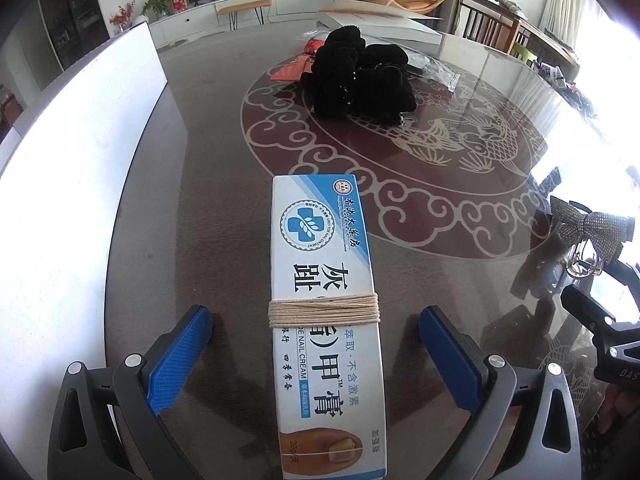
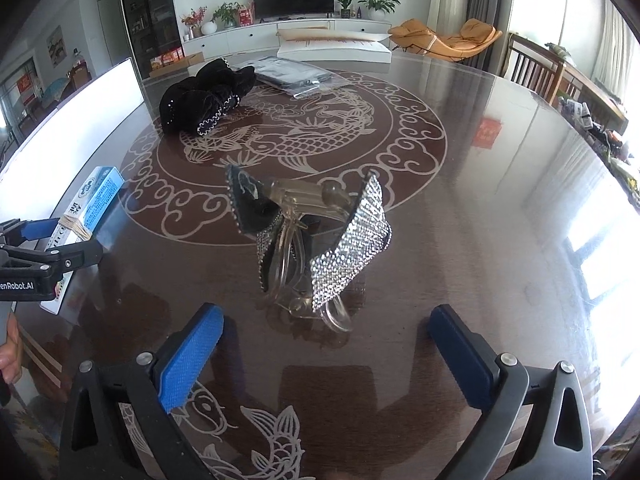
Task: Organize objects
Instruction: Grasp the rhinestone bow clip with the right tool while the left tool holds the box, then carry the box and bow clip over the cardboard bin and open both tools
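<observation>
We see one box of nail cream lying flat on the dark glossy surface, its length running straight away from us, with one band of beige string wound around its middle. Our left gripper straddles it: two blue fingers stand wide apart, one on each side, and neither pad touches the cardboard. From the right wrist view the same box sits at the far left edge, with the left gripper around it.

Over on the right, one hair clip with a sparkly rhinestone bow rests on the surface, its clear plastic claw tilted under the bow. Our right gripper sits just short of it, two blue fingers spread to their widest, nothing between them. The left wrist view catches the same clip at its right edge.

Farther back we count one heap of black velvet with sparkly trim, one clear plastic packet beside it, and one flat white carton at the far rim. One white board stands along the left edge.
</observation>
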Tool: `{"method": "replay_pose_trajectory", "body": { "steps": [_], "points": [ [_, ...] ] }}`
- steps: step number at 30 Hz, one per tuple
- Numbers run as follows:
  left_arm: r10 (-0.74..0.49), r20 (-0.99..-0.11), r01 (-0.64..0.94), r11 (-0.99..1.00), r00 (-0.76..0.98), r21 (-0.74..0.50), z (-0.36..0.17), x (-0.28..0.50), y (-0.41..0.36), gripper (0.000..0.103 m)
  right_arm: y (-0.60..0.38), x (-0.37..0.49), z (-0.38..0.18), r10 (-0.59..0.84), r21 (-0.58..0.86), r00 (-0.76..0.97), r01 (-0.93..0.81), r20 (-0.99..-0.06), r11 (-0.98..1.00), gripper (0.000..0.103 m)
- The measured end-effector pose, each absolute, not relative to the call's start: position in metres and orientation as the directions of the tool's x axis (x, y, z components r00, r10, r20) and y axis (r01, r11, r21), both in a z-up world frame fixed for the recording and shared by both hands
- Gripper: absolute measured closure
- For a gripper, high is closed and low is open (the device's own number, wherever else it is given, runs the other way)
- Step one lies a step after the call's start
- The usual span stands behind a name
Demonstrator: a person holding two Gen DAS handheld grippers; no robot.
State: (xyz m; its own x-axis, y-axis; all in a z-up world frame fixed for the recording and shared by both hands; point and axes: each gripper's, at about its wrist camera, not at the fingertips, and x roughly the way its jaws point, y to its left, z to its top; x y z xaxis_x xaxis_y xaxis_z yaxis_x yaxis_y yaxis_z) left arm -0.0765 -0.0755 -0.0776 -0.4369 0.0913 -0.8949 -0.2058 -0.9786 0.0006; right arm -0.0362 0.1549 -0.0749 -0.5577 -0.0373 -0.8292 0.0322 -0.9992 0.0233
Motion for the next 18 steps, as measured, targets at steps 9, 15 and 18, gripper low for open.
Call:
{"method": "replay_pose_trajectory", "body": {
  "steps": [9, 15, 18],
  "points": [
    [0.149, -0.837, -0.205, -0.978, -0.527, -0.045, -0.063, -0.051, -0.089, 0.059, 0.164, -0.054, -0.057, -0.092, 0.130, -0.517, -0.038, -0.851, -0.991, 0.075],
    [0.294, -0.741, -0.185, -0.956, -0.604, -0.228, -0.014, -0.013, -0.121, 0.059, 0.144, -0.035, -0.020, -0.157, 0.179, -0.577, 0.019, -0.802, -0.984, 0.076],
    [0.335, -0.672, -0.179, -0.939, -0.660, -0.293, 0.030, 0.007, -0.149, 0.059, 0.110, -0.031, 0.012, -0.225, 0.197, -0.608, 0.114, -0.761, -0.974, 0.076]
  ]
}}
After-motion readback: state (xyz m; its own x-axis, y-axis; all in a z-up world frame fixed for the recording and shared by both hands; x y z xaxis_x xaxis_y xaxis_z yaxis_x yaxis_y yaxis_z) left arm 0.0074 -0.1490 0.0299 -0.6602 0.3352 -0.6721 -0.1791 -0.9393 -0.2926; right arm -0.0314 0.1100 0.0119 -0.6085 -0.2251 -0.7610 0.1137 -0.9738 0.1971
